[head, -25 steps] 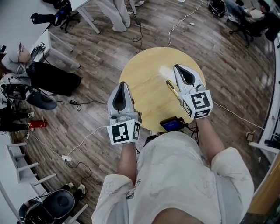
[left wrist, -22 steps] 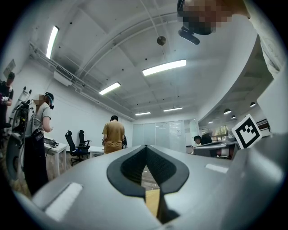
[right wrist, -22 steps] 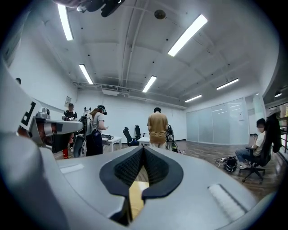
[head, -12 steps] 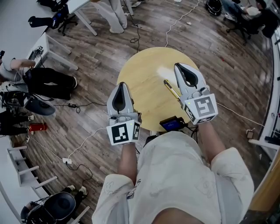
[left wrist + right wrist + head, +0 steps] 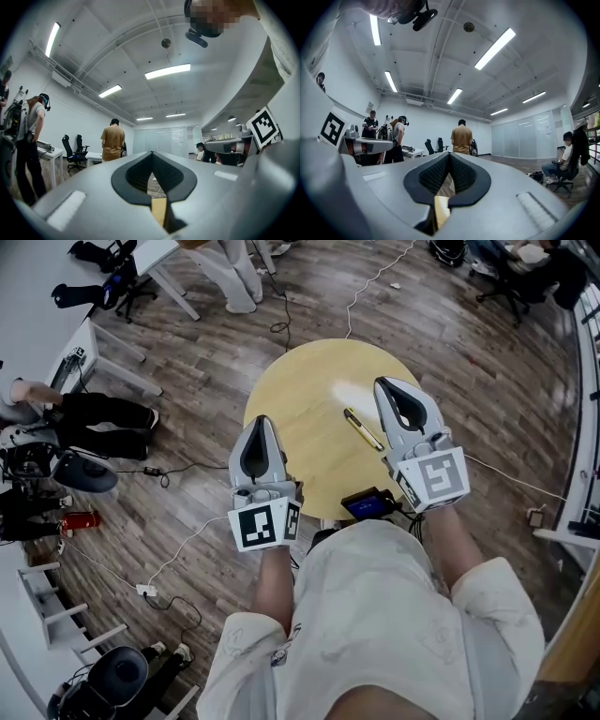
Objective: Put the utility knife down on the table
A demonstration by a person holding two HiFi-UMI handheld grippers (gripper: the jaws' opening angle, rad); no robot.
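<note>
A yellow and black utility knife [image 5: 363,428] lies flat on the round wooden table [image 5: 300,390], right of its middle. My right gripper [image 5: 384,382] hovers just to the right of the knife, apart from it, shut with nothing between the jaws. In the right gripper view the gripper [image 5: 449,153] points level across the room and the knife is out of sight. My left gripper [image 5: 263,419] hangs over the table's left edge, its tips [image 5: 151,153] meeting with nothing in them.
A small device with a blue screen [image 5: 368,505] sits at the table's near edge, close to my body. Cables [image 5: 178,540] trail over the wooden floor. White desks [image 5: 103,352] and chairs stand at the left. A person in a tan shirt [image 5: 461,138] stands farther off.
The right gripper has risen and drawn away to the right of the knife, which now lies in full view on the table. The left gripper has stayed put.
</note>
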